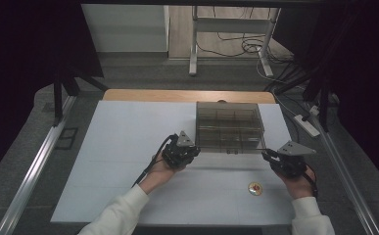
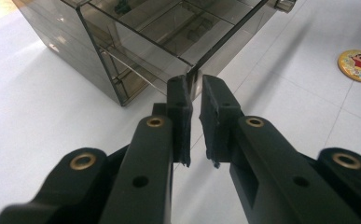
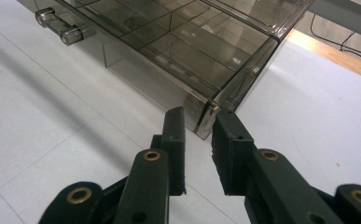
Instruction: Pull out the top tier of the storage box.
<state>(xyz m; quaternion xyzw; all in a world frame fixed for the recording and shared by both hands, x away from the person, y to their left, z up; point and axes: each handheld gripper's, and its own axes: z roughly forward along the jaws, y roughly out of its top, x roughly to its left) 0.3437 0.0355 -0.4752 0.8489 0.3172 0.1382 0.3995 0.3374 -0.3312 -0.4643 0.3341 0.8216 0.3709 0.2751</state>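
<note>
Left gripper point(image 2: 194, 84) has its jaws drawn nearly together, pinching the thin front corner edge of the smoky clear organiser box point(image 1: 230, 126); in the high view the same gripper point(image 1: 193, 151) sits at the box's near left corner. Right gripper point(image 3: 197, 122) has its jaws set a little wider, straddling the box's near right corner, which stands between the tips; whether the pads press on it I cannot tell. In the high view that gripper point(image 1: 267, 155) meets the same corner. Box rests on the white table point(image 1: 123, 147), toward its far right, handle point(image 3: 59, 26) on the near face. Round cartoon badge point(image 1: 255, 188) lies near the right hand point(image 1: 299, 183), apart from the box.
</note>
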